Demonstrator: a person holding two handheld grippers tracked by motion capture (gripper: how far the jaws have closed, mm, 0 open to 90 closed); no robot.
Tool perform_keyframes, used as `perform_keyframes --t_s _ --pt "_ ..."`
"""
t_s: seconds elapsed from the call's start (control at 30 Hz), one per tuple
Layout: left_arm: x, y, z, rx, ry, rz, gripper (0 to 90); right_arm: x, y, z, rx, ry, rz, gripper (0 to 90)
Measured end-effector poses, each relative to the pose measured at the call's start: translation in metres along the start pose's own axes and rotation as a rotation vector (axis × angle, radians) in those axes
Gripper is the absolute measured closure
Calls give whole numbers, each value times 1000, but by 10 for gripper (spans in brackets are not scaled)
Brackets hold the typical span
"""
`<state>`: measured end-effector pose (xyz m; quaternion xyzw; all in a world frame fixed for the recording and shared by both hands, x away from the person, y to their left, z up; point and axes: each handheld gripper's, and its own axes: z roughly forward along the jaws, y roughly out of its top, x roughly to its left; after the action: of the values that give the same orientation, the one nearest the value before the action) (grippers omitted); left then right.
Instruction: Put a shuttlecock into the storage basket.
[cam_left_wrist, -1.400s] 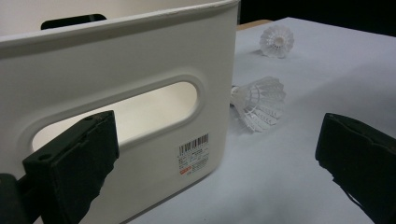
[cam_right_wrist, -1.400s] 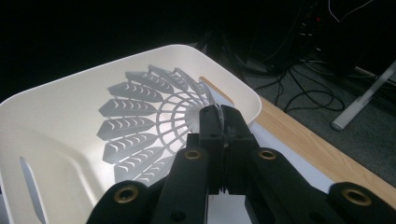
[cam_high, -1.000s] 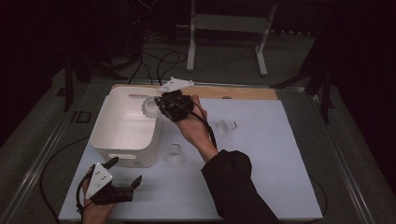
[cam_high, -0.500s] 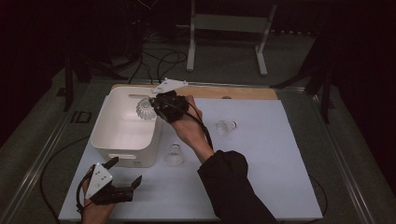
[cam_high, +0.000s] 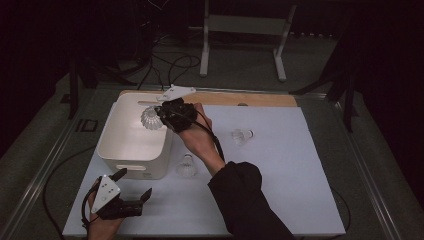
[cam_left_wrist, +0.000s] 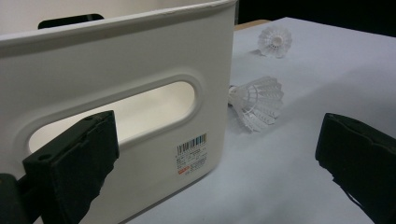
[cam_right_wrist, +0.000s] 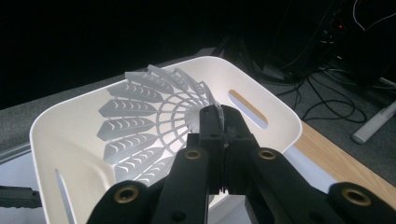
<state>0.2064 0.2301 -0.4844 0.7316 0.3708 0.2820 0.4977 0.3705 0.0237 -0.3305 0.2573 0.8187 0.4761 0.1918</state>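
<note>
One barcode label (cam_left_wrist: 191, 154), white bin (cam_left_wrist: 116, 74) — text unreadable

The high view looks forward and down over the whole table (cam_high: 300, 165) from the person's side. The left gripper view sits low near the front left corner, close against the white bin (cam_left_wrist: 116, 88). The right gripper view looks down into that same bin (cam_right_wrist: 261, 100), which all three views share.

barcode sticker (cam_left_wrist: 192, 155) on bin (cam_left_wrist: 116, 70), print unreadable
</note>
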Motion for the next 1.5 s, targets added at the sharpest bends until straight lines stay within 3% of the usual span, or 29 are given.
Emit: perform_keyframes --t_s 0.2,0.27,0.33,0.37,0.4,0.47,0.57,1.0,1.5 --pt "0 0 0 1 0 2 3 5 1 3 -4 22 1 869" --pt "0 0 0 1 1 1 3 6 2 5 -12 46 13 637" --pt "0 0 -1 -1 2 -3 3 4 2 7 -15 75 38 483" --pt "0 0 -1 -2 2 -3 3 3 1 7 -9 76 45 352" --pt "0 0 -1 -2 1 -4 3 2 2 7 6 47 49 279" --pt "0 0 -1 -1 1 -3 3 -2 0 6 13 37 55 272" --pt "0 0 -1 -3 1 -4 3 -7 -1 2 27 7 54 137" --pt "0 0 -1 -2 2 -3 3 -21 -8 -14 30 -5 18 92" --pt "-1 0 -1 -4 1 -3 2 -39 -19 -24 23 -42 55 92"
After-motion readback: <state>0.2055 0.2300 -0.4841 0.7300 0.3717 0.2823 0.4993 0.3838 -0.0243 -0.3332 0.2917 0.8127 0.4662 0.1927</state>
